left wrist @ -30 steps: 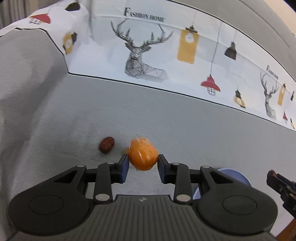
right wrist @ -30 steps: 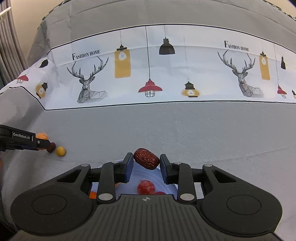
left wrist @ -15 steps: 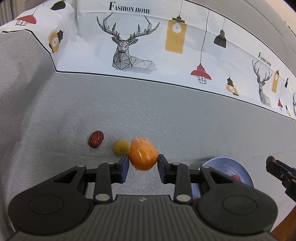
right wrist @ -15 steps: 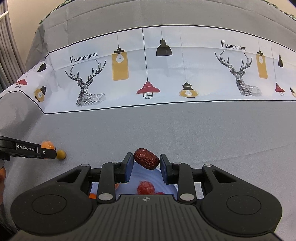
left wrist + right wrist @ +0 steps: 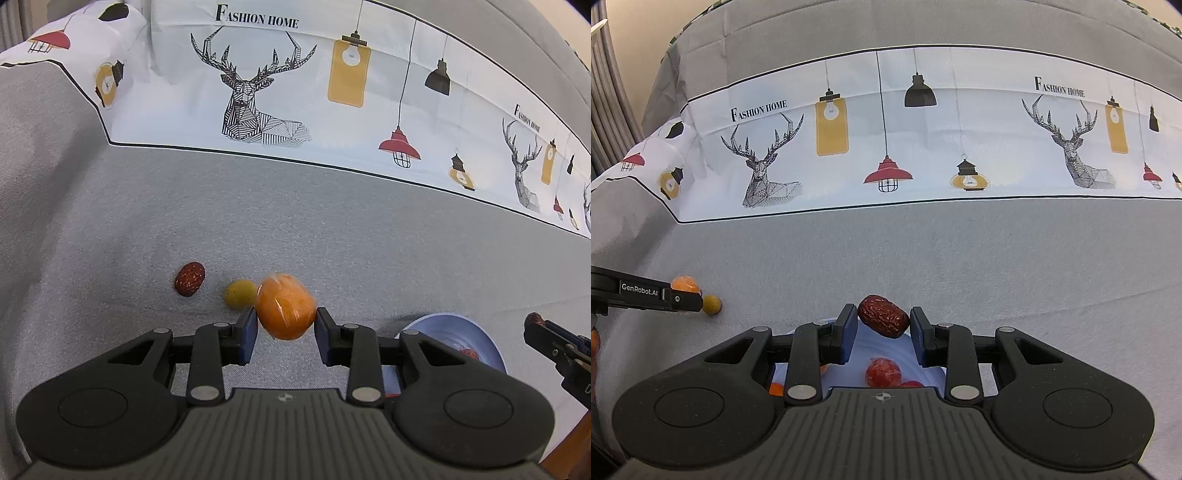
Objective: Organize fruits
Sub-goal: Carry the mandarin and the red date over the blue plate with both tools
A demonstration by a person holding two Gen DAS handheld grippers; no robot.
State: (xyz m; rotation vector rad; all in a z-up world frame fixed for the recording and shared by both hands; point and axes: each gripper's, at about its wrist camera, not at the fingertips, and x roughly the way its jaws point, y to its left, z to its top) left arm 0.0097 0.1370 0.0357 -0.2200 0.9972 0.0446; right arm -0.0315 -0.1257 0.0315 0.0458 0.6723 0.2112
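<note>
Left tool [image 5: 284, 325] grips orange [image 5: 286, 311] above tabletop [image 5: 332, 240]. Right tool [image 5: 883, 326] clamps date [image 5: 883, 315] over plate [image 5: 916, 365]. Step: delivery. Next: release date, carry orange to plate.

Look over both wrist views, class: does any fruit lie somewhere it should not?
Yes. A red date and a small yellow fruit lie loose on the grey cloth, apart from the blue plate that holds the other fruit. Nothing looks spilled or damaged.
</note>
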